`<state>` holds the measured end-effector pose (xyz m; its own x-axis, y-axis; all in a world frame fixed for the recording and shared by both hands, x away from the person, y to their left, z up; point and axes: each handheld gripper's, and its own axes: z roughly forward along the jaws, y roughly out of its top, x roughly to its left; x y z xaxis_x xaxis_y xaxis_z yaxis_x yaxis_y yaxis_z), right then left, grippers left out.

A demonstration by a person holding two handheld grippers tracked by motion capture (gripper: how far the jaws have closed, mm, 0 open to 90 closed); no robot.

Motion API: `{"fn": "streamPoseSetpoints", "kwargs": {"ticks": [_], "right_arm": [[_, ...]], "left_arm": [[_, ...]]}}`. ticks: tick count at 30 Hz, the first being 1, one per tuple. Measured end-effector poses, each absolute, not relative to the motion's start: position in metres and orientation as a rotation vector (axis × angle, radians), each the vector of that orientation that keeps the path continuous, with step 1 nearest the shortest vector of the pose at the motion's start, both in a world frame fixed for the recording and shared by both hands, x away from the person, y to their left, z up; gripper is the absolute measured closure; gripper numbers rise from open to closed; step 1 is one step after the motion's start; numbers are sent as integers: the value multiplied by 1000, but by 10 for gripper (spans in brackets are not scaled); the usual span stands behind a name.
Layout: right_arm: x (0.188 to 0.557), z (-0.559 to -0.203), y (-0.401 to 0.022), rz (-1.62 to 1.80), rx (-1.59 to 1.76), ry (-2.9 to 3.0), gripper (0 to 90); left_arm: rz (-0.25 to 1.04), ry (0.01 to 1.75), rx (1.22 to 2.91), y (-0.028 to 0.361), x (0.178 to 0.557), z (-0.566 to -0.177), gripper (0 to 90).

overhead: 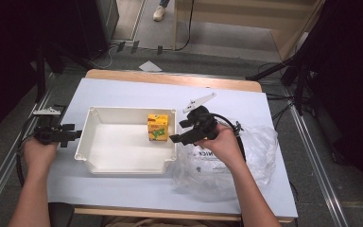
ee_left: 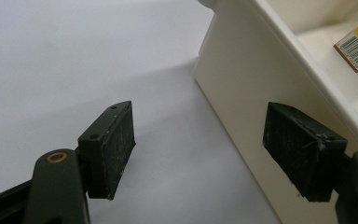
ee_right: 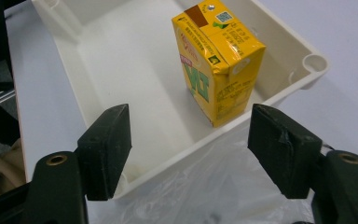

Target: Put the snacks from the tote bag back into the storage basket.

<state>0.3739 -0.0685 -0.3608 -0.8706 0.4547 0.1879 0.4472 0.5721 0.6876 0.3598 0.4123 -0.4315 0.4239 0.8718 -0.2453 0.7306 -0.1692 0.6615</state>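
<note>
Black tools (overhead: 182,131), brass screws, trailing cables

Yellow drink carton (ee_right: 219,60) upright inside white tray (ee_right: 70,51), just ahead of the open right gripper (ee_right: 191,154).

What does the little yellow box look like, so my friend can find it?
Look at the white tray in the middle of the table. Standing upright in its far right corner is a yellow drink carton with green print, the tray's one colourful thing.

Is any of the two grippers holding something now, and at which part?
Nothing is held. The left gripper and the right gripper are both open; the yellow drink carton stands free in the white plastic tray.
</note>
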Motion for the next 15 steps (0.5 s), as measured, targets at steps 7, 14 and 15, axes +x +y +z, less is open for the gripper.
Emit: {"fn": "streamPoseSetpoints", "kwargs": {"ticks": [7,14,15], "right_arm": [[371,-360,-88,1240,801,2726,257],[371,-364,-109,1221,828,2703,243],[371,-365,-111,1222,827,2698,242]], "left_arm": [[250,1353,1947,412,360,-431,261],[249,1347,1940,413,359,-430,258],[252,1348,1936,413,359,-430,255]]}}
